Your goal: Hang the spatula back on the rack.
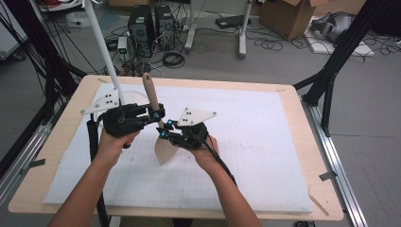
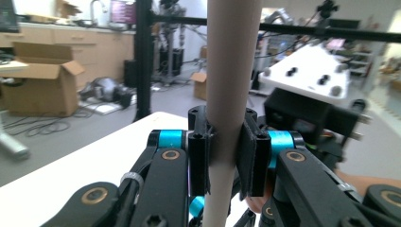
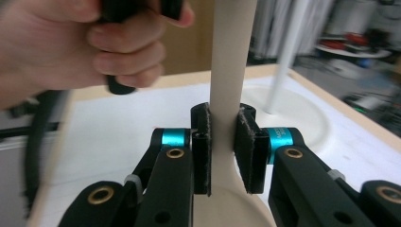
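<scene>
Wooden spatula held upright above the white foam mat, blade end down, handle end up and tilted slightly back. Clamped at two spots along the handle: left gripper pinched tight on the upper shaft, right gripper pinched tight lower down, just above where the shaft widens into the blade. In left gripper view, pads pressed flat on both sides of the round shaft. In right gripper view, same squeeze on the narrower neck, blade flaring out below the pads; left hand wrapped on its grip at upper left. Grippers just beside each other, over mat centre-left. White pole on round base standing behind at mat's far left.
</scene>
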